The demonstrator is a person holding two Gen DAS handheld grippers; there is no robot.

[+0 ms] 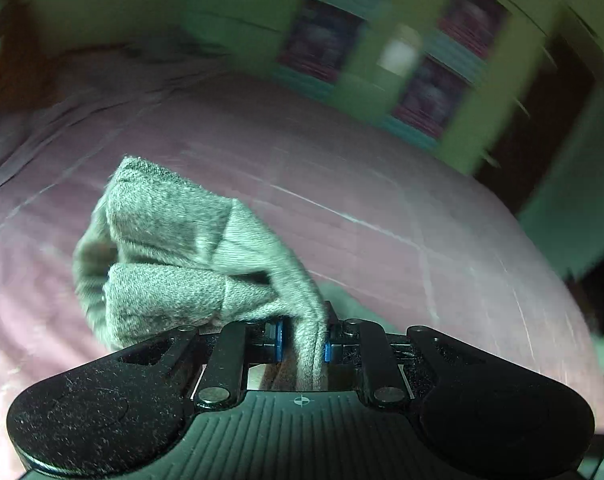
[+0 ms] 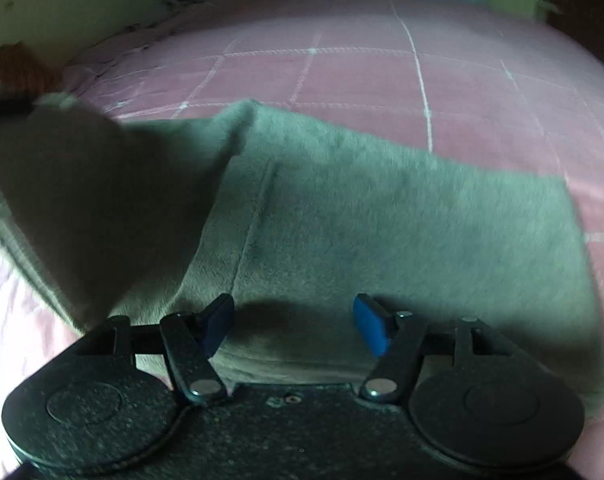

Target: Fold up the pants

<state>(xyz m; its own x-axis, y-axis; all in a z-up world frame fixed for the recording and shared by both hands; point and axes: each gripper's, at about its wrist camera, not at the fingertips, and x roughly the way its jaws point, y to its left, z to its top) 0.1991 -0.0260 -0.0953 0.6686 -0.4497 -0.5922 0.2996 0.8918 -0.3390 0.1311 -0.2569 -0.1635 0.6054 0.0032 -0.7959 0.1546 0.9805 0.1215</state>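
The grey pants (image 2: 382, 208) lie spread on the pink bed in the right wrist view. My left gripper (image 1: 302, 338) is shut on a bunched end of the pants (image 1: 170, 248) and holds it lifted above the bed. In the right wrist view that lifted part (image 2: 82, 208) hangs at the left, under the dark edge of the left gripper (image 2: 6, 106). My right gripper (image 2: 294, 328) is open and empty, just above the near edge of the flat pants, blue pads apart.
The pink checked bedsheet (image 2: 362, 72) covers the bed. Green walls and a window with a grille (image 1: 382, 52) stand beyond it. An orange-brown object (image 2: 22, 68) sits at the bed's far left. A dark doorway (image 1: 542, 120) is at the right.
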